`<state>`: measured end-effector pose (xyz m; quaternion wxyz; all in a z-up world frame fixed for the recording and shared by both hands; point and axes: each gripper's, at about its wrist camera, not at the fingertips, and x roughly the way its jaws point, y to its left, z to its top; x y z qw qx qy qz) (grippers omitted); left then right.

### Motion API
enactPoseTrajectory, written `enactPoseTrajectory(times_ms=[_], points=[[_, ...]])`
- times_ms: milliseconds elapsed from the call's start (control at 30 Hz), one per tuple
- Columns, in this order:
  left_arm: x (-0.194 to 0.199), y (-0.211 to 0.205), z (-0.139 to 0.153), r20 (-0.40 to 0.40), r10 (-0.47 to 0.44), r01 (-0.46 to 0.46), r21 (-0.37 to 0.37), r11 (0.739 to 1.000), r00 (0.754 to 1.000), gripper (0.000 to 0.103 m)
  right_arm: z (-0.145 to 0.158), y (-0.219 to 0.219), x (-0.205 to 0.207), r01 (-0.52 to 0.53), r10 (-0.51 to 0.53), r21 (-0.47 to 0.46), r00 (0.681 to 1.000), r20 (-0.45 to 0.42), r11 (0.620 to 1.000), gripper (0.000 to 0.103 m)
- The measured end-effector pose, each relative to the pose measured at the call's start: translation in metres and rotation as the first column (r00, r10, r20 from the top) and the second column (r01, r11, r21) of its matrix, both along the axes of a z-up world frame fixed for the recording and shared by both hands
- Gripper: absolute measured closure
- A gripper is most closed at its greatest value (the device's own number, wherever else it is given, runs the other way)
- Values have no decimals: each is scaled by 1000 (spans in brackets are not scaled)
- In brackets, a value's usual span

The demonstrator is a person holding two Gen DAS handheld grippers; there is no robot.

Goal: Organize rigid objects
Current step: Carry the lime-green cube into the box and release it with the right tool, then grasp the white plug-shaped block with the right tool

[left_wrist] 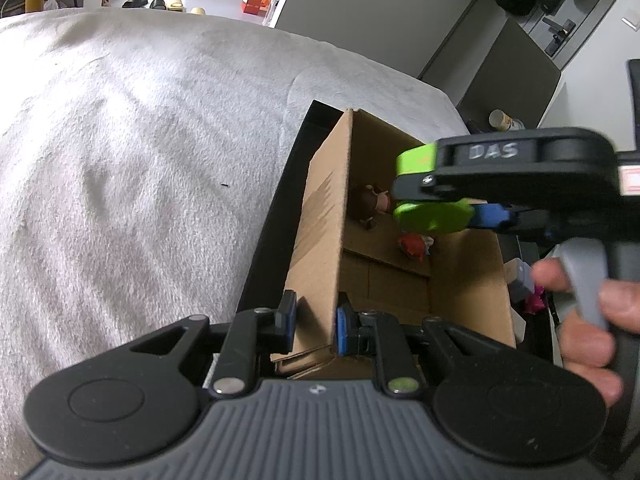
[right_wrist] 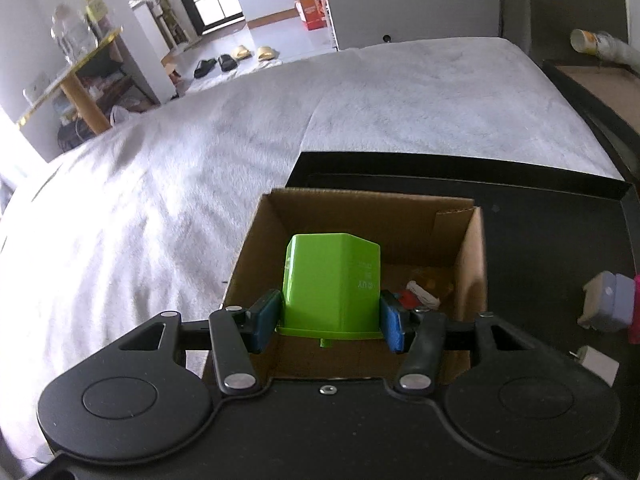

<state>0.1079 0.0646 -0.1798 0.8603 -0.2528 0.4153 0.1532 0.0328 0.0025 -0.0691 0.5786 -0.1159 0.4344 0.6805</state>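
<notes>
1. The left gripper [left_wrist: 316, 326] is sitting at 6 o'clock in the left wrist view, its two blue-padded fingers [left_wrist: 343, 330] closing narrowly on the near left wall of the cardboard box [left_wrist: 320, 216]; one finger is lying outside the wall and one inside.
2. The cardboard box is standing open-topped inside a black tray [left_wrist: 276, 216], which is resting on a grey-white fleece cover [left_wrist: 140, 140] spreading from 9 to 12 o'clock.
3. The right gripper [right_wrist: 329, 316] is gripping a green plastic cup [right_wrist: 332, 284] by its sides, the cup's closed end pointing away from the camera and its rim facing the gripper body.
4. In the left wrist view the same green cup [left_wrist: 432, 216] is appearing at 3 o'clock, hanging over the box opening between the right gripper's [left_wrist: 436, 190] fingers, with the person's right hand [left_wrist: 588, 320] wrapping the grey handle at 4 o'clock.
5. On the box floor a brown figurine [left_wrist: 372, 204] is lying toward the far end, and a red figurine [left_wrist: 414, 245] is lying just beside the cup's lower edge; whether the cup is touching either cannot be told.
6. In the right wrist view a red-and-white item [right_wrist: 418, 298] is showing on the box floor at 3 o'clock of the cup.
7. A lilac block [right_wrist: 608, 306] is lying on the black tray [right_wrist: 540, 248] outside the box, at 3 o'clock, with a pink object [right_wrist: 634, 308] touching its right side.
</notes>
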Motion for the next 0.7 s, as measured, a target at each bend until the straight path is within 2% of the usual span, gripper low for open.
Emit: enactPoseTrajectory(times_ms=[267, 700], points=[[-1, 2, 0, 0, 13, -13, -8, 1000, 1000, 85, 2, -16, 6, 5, -5, -7, 999, -41, 1000, 47], [-1, 1, 1, -6, 16, -16, 0, 1000, 1000, 85, 12, -57, 74, 106, -105, 12, 994, -34, 994, 40]])
